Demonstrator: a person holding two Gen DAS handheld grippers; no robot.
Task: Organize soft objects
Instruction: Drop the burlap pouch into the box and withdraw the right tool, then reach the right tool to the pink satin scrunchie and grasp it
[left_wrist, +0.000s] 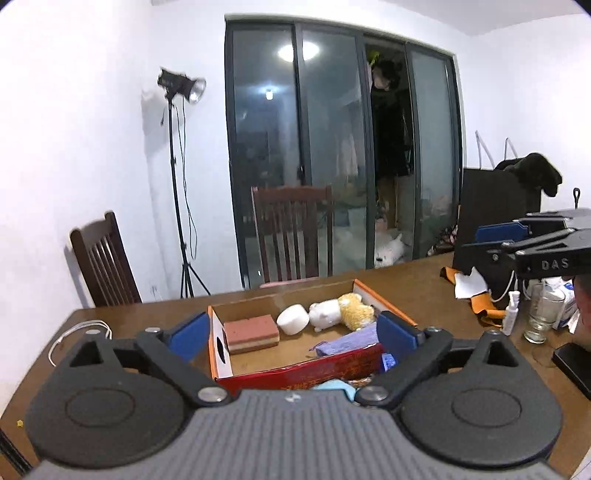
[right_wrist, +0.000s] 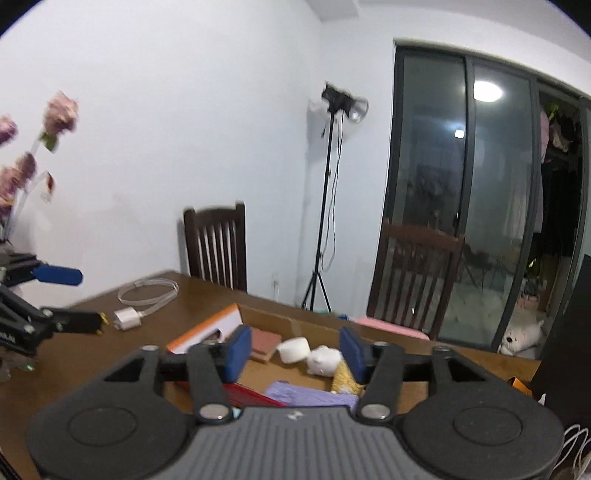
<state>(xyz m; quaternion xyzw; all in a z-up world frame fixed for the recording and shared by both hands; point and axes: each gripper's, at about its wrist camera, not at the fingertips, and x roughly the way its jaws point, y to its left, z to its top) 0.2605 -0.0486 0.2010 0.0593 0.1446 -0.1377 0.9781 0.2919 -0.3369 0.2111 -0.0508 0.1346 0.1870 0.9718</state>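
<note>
both hand-held grippers agape, empty; box front hides blue item.

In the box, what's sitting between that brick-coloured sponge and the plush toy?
A white marshmallow-like cylinder lies between the sponge and the plush toy, clearest in the left wrist view.

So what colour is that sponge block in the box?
The sponge is reddish-brown on top, with paler layers along its side. The left wrist view shows it best.
</note>
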